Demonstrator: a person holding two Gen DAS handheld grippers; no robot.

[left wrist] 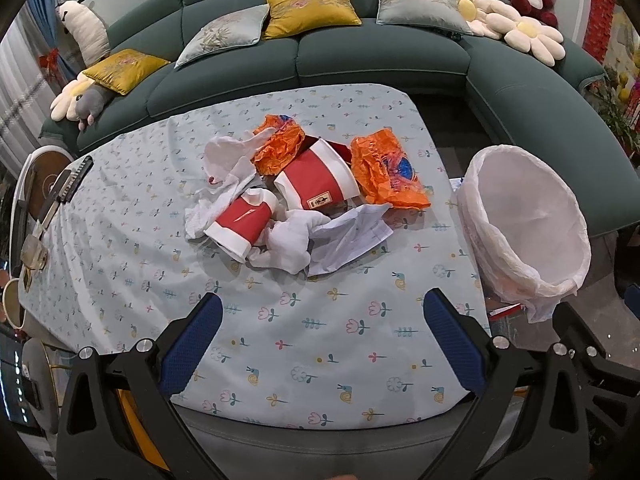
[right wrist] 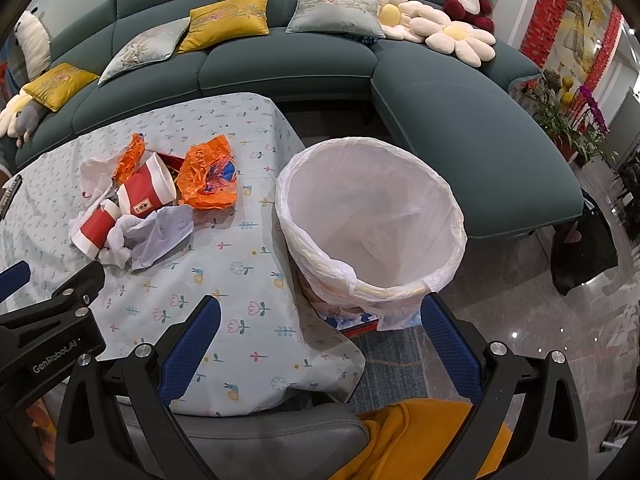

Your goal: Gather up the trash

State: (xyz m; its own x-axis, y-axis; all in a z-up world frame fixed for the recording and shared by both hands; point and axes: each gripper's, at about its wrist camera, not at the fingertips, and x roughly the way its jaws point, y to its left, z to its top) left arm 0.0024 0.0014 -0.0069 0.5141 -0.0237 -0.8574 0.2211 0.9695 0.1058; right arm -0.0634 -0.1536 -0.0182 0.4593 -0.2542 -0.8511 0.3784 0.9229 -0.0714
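Left wrist view first: I had the left gripper [left wrist: 320,340] hanging over the near part of the table [left wrist: 120,264], its jaws spread wide with nothing between them. All the trash sat in one heap near the middle of the cloth: a small red cup [left wrist: 240,226] lying on its side, a larger red cup [left wrist: 316,184] behind it, crumpled white tissues [left wrist: 288,246], a sheet of paper [left wrist: 352,236] and two orange wrappers [left wrist: 280,142] [left wrist: 390,172]. I judged the job not yet begun, since every piece lay on the table. The bin [left wrist: 524,216] stood off the table's right edge, just beside it. Between my fingers and the heap the cloth was bare, so I had a free run forward. A comb [left wrist: 74,180] and other small items lay along the far left edge, well apart from the heap.

Right wrist view: the right gripper [right wrist: 320,340] was likewise spread wide and held nothing, poised over the table's right corner and the bin [right wrist: 372,216]. The white liner showed no trash inside as far as I could see. The bin's rim stood close against the hanging cloth, so I reckoned a carry from heap to bin was short and unobstructed. The left gripper's body [right wrist: 52,320] crowded the lower left.
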